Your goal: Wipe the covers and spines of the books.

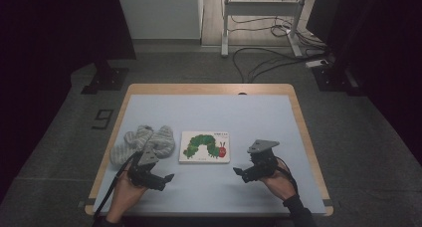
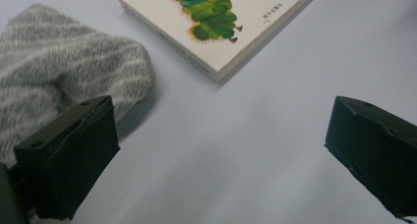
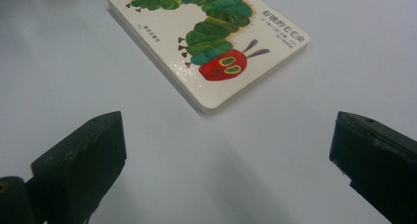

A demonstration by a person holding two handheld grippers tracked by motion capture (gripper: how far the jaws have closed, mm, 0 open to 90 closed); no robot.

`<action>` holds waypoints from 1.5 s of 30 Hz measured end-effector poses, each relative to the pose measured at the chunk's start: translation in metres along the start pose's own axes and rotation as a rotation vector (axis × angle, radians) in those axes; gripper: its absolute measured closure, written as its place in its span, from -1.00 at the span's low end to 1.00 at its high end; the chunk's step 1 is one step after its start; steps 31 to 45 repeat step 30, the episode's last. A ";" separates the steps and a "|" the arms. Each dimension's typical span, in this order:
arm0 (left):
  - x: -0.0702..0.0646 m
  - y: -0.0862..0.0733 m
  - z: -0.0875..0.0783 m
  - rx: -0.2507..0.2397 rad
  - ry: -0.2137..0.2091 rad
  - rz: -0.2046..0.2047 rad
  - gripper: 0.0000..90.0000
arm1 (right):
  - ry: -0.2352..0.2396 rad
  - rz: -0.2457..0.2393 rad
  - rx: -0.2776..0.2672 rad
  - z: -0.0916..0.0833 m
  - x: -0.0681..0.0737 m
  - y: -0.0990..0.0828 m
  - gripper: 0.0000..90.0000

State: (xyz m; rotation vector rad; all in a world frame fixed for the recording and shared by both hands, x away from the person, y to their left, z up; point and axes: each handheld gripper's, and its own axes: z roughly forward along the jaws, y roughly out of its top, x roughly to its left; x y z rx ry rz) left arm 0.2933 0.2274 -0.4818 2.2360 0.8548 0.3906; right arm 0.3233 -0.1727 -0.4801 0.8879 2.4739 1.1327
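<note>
I have the left gripper point(image 1: 168, 179) spread wide over bare table point(image 1: 209, 112) with nothing between its jaws, just in front of the grey knitted cloth point(image 1: 142, 142). My right gripper point(image 1: 238, 172) is equally wide and holds nothing, near the front right corner of the picture book point(image 1: 205, 147). The book lies flat in the middle of the table, the cloth just beside it on its left.

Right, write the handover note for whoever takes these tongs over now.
Left tongs: open, empty, near the table's front edge, beside the grey knitted socks.
Right tongs: open, empty, in front of the caterpillar book, to its right.
Book lies flat, cover up, mid-table; socks sit bunched at its left, apart from it.
Done: nothing is gripped.
Left: cannot tell; both things lie free for picking up.
</note>
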 end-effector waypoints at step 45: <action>0.008 -0.051 0.015 0.067 0.001 -0.064 -1.00 | -0.106 0.114 0.058 0.003 -0.026 -0.073 -1.00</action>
